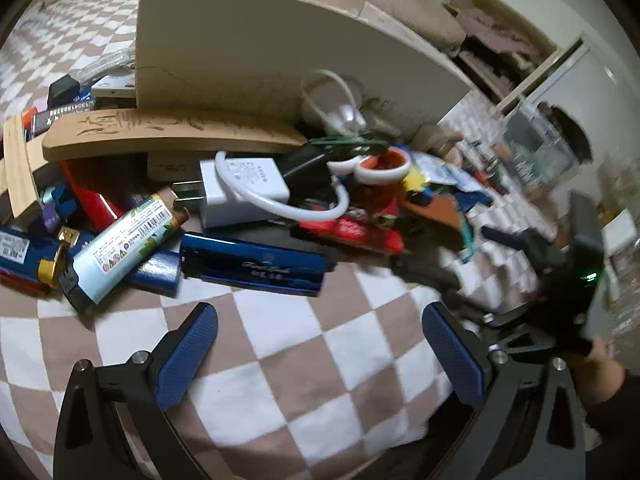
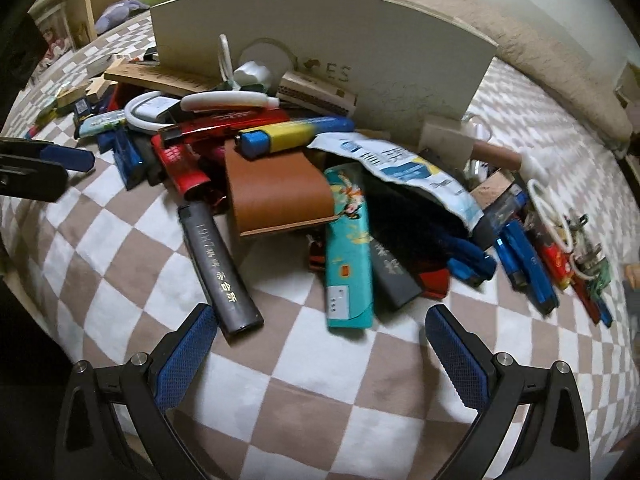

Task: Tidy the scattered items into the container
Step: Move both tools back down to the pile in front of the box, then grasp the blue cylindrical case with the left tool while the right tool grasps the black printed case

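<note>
Glossy blue rectangular lighter (image 1: 253,261) centre frame on checkered bedspread (image 1: 304,360), front edge of clutter pile; likely light, stiff, slippery, so grip across narrow sides. White cardboard container (image 1: 256,56) top centre. Left tongs (image 1: 320,356), right tongs (image 2: 320,354) both wide open, empty

Glossy blue lighter (image 1: 252,262), plush checkered blanket (image 1: 304,360)

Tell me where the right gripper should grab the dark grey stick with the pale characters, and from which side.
Grip the dark grey stick across its narrow width near the lower end, which lies bare on the checked cloth; its upper end is tucked under the pile. The right gripper is open just beyond that end, so it should probably come from above, shifted left, fingers straddling the long sides.
</note>
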A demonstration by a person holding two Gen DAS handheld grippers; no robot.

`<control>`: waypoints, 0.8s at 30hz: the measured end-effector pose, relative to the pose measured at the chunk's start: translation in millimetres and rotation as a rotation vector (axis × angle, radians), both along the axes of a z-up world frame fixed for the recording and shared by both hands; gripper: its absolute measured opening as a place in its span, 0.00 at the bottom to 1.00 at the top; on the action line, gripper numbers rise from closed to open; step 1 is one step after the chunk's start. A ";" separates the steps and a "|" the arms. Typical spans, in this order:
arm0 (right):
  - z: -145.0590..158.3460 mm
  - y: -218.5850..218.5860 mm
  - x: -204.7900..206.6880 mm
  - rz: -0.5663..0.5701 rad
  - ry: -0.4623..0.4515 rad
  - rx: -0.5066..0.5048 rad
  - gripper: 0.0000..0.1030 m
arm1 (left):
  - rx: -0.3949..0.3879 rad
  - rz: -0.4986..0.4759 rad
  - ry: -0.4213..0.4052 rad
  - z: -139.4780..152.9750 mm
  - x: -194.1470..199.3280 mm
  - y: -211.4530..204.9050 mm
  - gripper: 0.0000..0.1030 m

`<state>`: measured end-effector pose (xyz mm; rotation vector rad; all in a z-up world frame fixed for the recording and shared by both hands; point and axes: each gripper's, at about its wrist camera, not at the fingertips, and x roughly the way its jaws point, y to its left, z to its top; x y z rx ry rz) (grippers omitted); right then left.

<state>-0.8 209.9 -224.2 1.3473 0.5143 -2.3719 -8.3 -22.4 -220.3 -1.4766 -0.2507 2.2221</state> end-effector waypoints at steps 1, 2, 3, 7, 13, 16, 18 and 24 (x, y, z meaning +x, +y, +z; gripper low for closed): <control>0.5 0.3 0.7 0.000 0.010 0.009 1.00 | -0.021 -0.005 0.005 -1.8 -0.2 0.7 1.00; 1.2 1.4 1.6 0.000 0.021 0.019 1.00 | -0.053 -0.013 0.016 -2.9 -0.5 2.5 1.00; 1.7 2.8 1.8 -0.003 0.023 0.021 1.00 | -0.081 -0.019 0.028 -2.8 -0.1 3.9 1.00; 2.6 15.3 -2.0 -0.047 0.012 0.013 1.00 | -0.168 -0.013 0.066 -8.7 -4.0 6.6 1.00; 2.3 43.2 -12.7 -0.163 -0.015 -0.017 1.00 | -0.214 -0.026 0.090 -11.4 -10.6 6.6 1.00; 4.5 52.2 -12.5 -0.207 -0.022 -0.034 1.00 | -0.265 0.002 0.106 -12.2 -15.2 3.5 0.99; 7.7 55.0 -8.4 -0.225 -0.017 -0.040 1.00 | -0.294 0.023 0.118 -13.3 -18.3 -2.4 1.00; 12.7 63.7 15.6 -0.296 -0.132 -0.289 1.00 | -0.270 0.059 0.114 -11.9 -23.0 -17.9 1.00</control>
